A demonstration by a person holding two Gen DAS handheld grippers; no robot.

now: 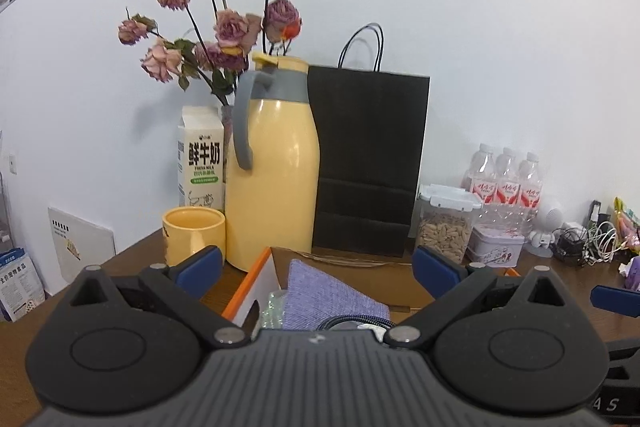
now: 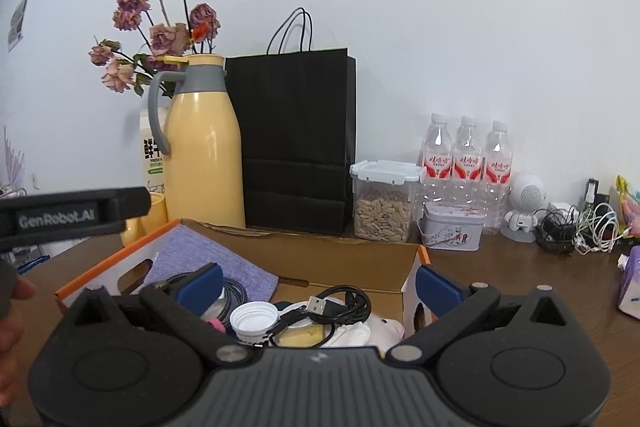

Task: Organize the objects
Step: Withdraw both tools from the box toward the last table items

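While both grippers hang over the open cardboard box with an orange rim (image 2: 120,254) at lower centre of each frame, neither holds anything. Left gripper (image 1: 318,269): blue-padded fingers (image 1: 200,267) spread wide apart, nothing between them. Right gripper (image 2: 318,285): fingers likewise spread, empty.

Box contents, right wrist view: a folded lilac woven cloth (image 2: 208,259) at the left, a coiled black USB cable (image 2: 332,307) in the middle, a white ribbed plastic cap (image 2: 253,319) just left of the cable.

Behind the box, on the brown wooden table (image 2: 520,287), from left of frame to right: a tall yellow thermos jug with grey handle (image 2: 200,147), a black paper carrier bag (image 2: 296,143), and a clear lidded container of seeds (image 2: 384,203).
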